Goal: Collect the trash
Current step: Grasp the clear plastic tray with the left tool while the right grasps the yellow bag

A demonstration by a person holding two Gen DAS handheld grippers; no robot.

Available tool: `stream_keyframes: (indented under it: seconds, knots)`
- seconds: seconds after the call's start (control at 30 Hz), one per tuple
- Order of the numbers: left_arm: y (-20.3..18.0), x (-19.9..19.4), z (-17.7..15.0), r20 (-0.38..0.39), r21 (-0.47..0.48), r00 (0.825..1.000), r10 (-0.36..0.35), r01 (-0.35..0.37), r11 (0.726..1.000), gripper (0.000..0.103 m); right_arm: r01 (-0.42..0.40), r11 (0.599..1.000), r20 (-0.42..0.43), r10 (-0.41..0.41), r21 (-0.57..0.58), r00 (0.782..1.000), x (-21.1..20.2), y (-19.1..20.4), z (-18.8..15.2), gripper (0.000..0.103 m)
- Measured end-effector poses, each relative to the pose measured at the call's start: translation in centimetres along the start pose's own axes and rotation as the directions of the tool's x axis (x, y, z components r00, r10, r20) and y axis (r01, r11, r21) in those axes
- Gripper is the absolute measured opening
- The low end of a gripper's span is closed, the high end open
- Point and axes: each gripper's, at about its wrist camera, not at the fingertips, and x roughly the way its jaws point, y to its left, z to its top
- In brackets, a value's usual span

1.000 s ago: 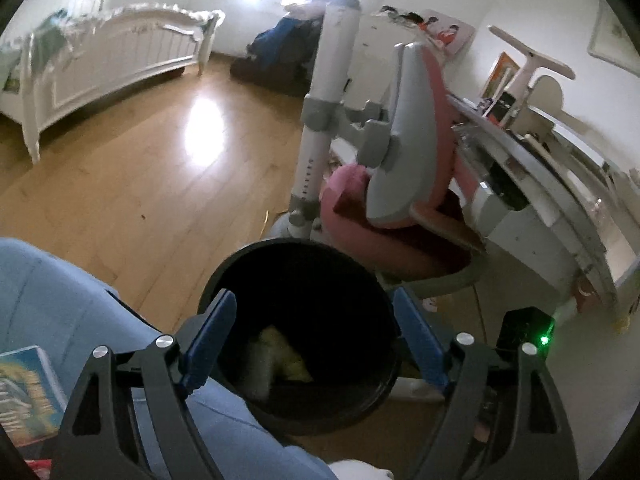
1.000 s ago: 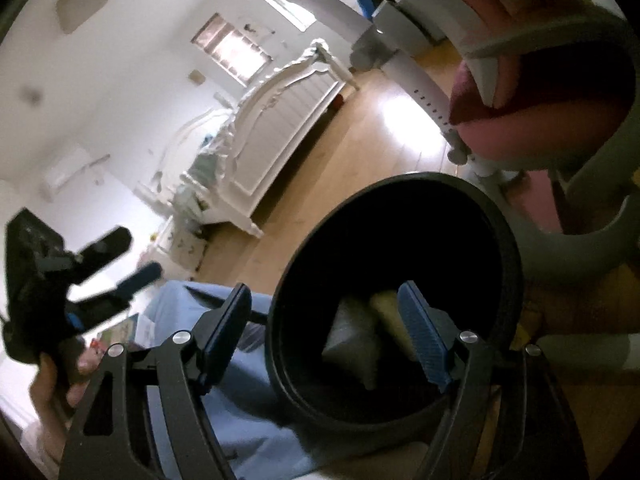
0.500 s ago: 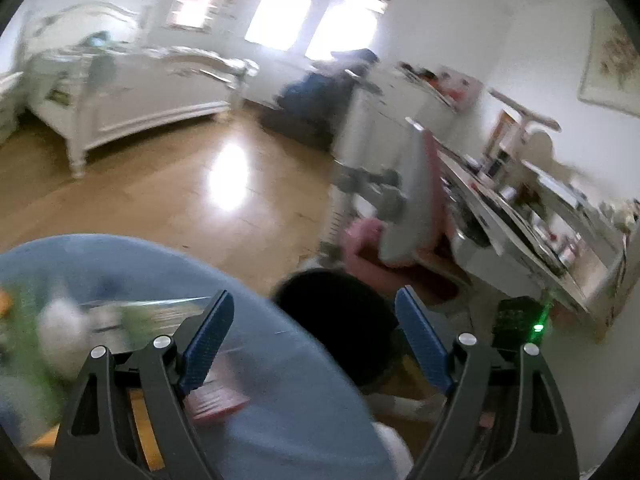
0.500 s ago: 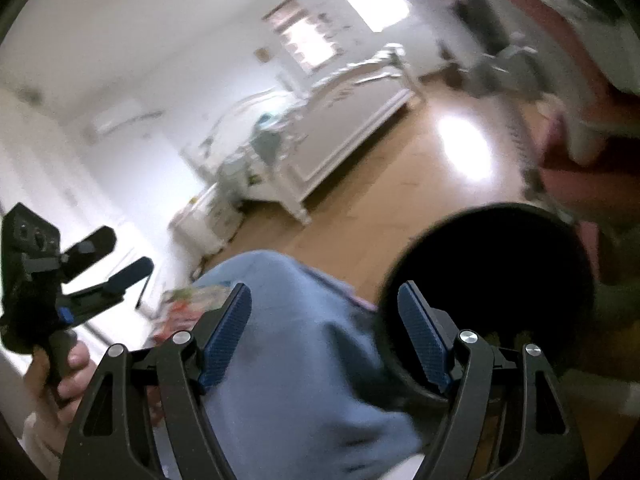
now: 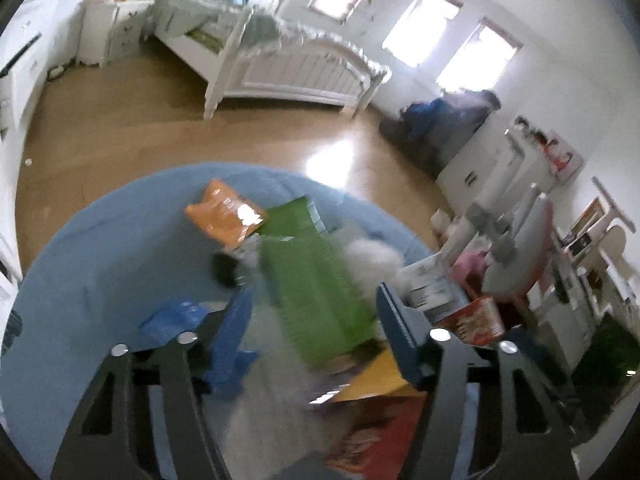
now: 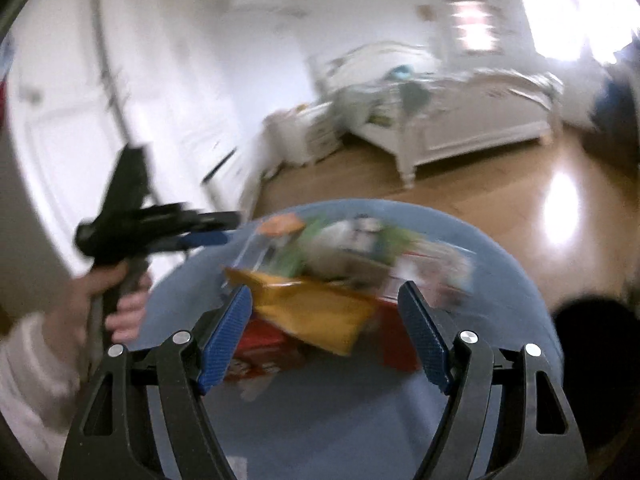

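Observation:
A round blue table (image 5: 100, 264) holds a pile of trash: an orange bag (image 5: 224, 216), a green packet (image 5: 312, 288), a white crumpled wad (image 5: 372, 256), a blue wrapper (image 5: 172, 318), a yellow bag (image 6: 316, 312) and a red box (image 5: 472, 320). My left gripper (image 5: 312, 332) is open and empty, above the green packet. My right gripper (image 6: 324, 332) is open and empty, just above the yellow bag (image 6: 316, 312) and red box (image 6: 260, 344). The left gripper also shows in the right wrist view (image 6: 200, 228), held over the table's left edge. The black bin (image 6: 592, 320) shows at the table's right edge.
A white bed (image 5: 280, 60) stands across the wooden floor (image 5: 120, 140). A pink and grey chair (image 5: 516, 256) and a white desk (image 5: 600, 264) are to the right of the table. The views are blurred by motion.
Both grippers have swung away from the black bin and now hang over the blue table and its trash pile. Both stay open and empty.

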Motion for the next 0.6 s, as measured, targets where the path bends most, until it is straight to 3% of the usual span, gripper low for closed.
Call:
stream_keyframes:
  seconds: [0.13,0.27,0.33,0.37,0.4,0.43,0.5,0.6]
  knots:
    - [1.3,2.1,0.0,-0.063,0.009,0.998,0.009,-0.008,1.0,0.055,-0.001,0.978,-0.102,-0.021,-0.209,0.995,3.8,3.7,1.2,0.075]
    - [1.6,3.2,0.3,-0.101,0.034,0.995,0.022,-0.018,0.999,0.042,-0.001,0.927,-0.193,-0.077,-0.376,0.978,8.0,6.4,1.7,0.075]
    - [1.8,3.8,0.4,-0.111,0.055,0.993,0.034,-0.028,0.998,0.035,0.005,0.898,-0.232,-0.119,-0.439,0.966,9.3,6.0,1.5,0.072]
    - [1.9,4.2,0.3,-0.123,0.065,0.991,0.045,-0.037,0.997,0.031,0.011,0.889,-0.248,-0.139,-0.458,0.959,9.9,6.1,1.5,0.068]
    - [2.2,4.4,0.1,-0.132,0.065,0.99,0.048,-0.04,0.997,0.022,0.019,0.88,-0.265,-0.163,-0.474,0.95,10.5,6.0,1.4,0.058]
    - [2.7,4.5,0.1,-0.139,0.062,0.989,0.049,-0.04,0.997,0.012,0.025,0.875,-0.275,-0.178,-0.483,0.945,10.9,6.0,1.4,0.054]
    - [3.3,4.5,-0.1,-0.142,0.056,0.988,0.053,-0.045,0.997,0.005,0.019,0.879,-0.279,-0.172,-0.477,0.945,10.8,5.7,1.6,0.051]
    - [3.9,3.6,-0.2,-0.106,0.044,0.994,0.021,-0.017,0.999,0.003,0.024,0.892,-0.249,-0.152,-0.451,0.956,10.1,5.6,1.8,0.046]
